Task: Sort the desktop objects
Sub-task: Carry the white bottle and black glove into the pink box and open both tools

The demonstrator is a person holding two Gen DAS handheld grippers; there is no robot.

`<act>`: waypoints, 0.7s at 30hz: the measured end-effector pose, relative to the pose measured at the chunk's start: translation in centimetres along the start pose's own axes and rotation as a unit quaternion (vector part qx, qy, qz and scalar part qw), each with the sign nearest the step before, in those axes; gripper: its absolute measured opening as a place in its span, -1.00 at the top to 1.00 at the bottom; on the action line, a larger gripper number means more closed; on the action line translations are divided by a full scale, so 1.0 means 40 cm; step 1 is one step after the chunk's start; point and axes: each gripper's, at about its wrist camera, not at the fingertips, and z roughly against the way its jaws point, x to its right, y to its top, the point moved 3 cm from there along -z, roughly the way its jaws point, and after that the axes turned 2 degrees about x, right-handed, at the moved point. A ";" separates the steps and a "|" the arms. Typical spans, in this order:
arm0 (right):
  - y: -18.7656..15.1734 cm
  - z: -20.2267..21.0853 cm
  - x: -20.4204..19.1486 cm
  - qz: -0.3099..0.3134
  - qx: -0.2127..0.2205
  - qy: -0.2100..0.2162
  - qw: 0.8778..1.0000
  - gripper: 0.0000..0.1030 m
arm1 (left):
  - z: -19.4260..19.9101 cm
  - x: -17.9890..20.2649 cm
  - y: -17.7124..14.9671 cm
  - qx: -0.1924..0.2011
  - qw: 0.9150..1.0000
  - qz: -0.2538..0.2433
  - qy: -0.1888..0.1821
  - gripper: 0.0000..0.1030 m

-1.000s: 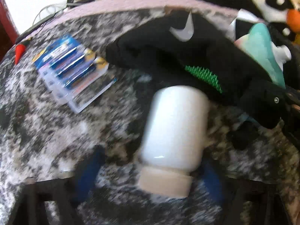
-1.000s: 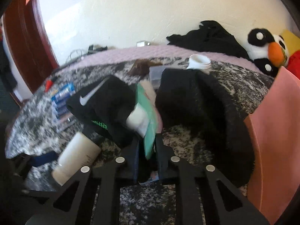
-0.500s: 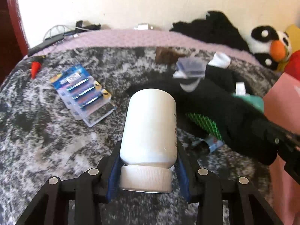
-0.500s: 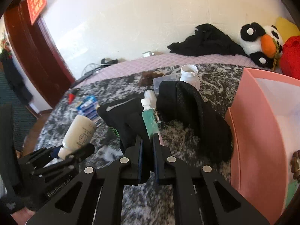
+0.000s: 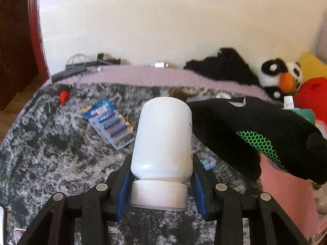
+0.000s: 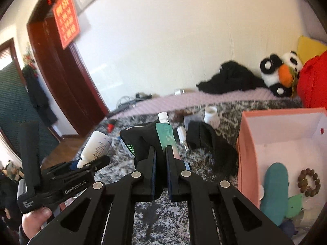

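Left wrist view, from its left edge: a red cone-shaped piece (image 5: 63,97) lies on the grey mottled blanket (image 5: 40,143) of the bed, then a blister pack of batteries (image 5: 110,123) flat on the same blanket. At centre the left tool (image 5: 161,183) grips a white bottle (image 5: 163,140) at the shoulder just above its ribbed cap (image 5: 159,195), cap toward the camera, the bottle held clear of the bed. To its right a black glove (image 5: 245,130) with a green honeycomb patch hangs in the air, with a teal pouch (image 5: 302,112) behind it and a pink box (image 5: 286,194) below. Right wrist view, left to right: a hand (image 6: 34,218) holds the left tool with the bottle; at centre the right tool (image 6: 161,163) is closed on the glove and the pouch together, both lifted off the blanket; further right a second black garment (image 6: 206,138) lies beside the box, which holds a teal object (image 6: 276,192) and a bead bracelet (image 6: 308,182).
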 end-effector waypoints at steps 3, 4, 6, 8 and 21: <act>0.011 0.065 -0.012 0.005 0.020 0.003 1.000 0.85 | 0.045 0.018 0.014 0.018 1.000 -0.006 -0.007 0.14; 0.014 0.083 -0.014 0.006 0.025 0.004 1.000 0.85 | 0.059 0.026 0.018 0.023 1.000 -0.008 -0.010 0.14; 0.025 0.126 -0.014 0.008 0.039 0.004 0.999 0.85 | 0.082 0.051 0.025 0.032 0.999 -0.013 -0.020 0.14; 0.041 0.187 -0.007 0.007 0.061 0.002 0.998 0.85 | 0.098 0.077 0.030 0.038 0.999 -0.018 -0.029 0.14; 0.099 0.517 0.192 -0.045 0.170 -0.104 0.979 0.85 | 0.170 0.397 0.060 0.064 0.985 -0.076 -0.144 0.14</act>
